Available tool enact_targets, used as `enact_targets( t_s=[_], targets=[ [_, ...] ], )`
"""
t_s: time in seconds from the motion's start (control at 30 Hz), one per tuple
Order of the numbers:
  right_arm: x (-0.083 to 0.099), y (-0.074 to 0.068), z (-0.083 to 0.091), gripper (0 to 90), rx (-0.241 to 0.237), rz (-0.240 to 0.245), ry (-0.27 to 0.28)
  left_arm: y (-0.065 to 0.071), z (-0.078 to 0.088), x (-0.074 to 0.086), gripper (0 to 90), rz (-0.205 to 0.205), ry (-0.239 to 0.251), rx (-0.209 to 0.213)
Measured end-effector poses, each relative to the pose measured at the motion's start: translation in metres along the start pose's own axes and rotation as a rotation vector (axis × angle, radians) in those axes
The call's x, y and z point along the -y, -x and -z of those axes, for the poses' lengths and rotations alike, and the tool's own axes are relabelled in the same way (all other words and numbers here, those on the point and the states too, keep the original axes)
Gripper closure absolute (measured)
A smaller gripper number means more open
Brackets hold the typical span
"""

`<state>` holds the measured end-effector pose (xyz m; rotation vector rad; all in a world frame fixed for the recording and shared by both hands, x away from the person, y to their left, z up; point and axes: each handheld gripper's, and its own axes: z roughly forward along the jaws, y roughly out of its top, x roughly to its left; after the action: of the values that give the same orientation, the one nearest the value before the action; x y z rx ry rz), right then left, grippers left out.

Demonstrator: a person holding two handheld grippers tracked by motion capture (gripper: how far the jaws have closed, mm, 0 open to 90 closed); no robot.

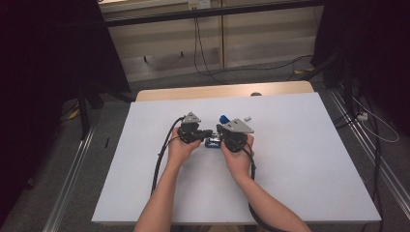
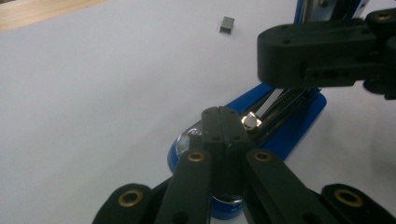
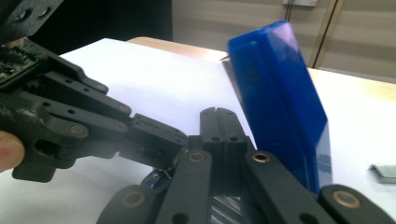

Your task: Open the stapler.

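1. A blue stapler [image 1: 212, 142] lay open near the middle of the white table [image 1: 300, 159], between the 2 grippers, its blue top arm [image 3: 280, 102] raised steeply and tilted.
2. In the left gripper view, the stapler's blue base [image 2: 285, 130] rested flat on the white surface, with the metal staple channel [image 2: 275, 105] exposed along it.
3. The left gripper [image 1: 209, 133] reached in from the left, its jaws pressed together with their tips over the rounded end of the base; whether they pinched any part of it could not be told.
4. The right gripper [image 1: 219, 128] met it from the right, jaws likewise pressed together, just beside the raised arm.
5. A small grey strip of staples [image 1: 247, 118] lay on the table a little beyond the right gripper, apart from the stapler.
6. A person's 2 forearms entered from the bottom of the high view, a black cable [image 1: 162, 154] trailing off the left gripper.
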<state>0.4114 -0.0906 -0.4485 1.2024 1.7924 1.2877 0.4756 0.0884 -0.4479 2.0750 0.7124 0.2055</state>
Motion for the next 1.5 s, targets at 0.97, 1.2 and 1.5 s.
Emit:
enact_targets(
  t_s=[0.97,1.2,1.5],
  targets=[
    [0.006,0.045,0.034,90.0,0.08,0.009,-0.037,-0.002,-0.001,0.004,90.0,0.012,0.007,0.017],
    [0.012,0.056,0.035,90.0,0.091,-0.007,-0.067,-0.002,-0.001,0.004,90.0,0.012,0.006,0.02],
    [0.025,0.072,0.034,90.0,0.09,0.011,-0.11,-0.002,-0.001,0.004,90.0,0.018,0.009,0.023]
  ],
)
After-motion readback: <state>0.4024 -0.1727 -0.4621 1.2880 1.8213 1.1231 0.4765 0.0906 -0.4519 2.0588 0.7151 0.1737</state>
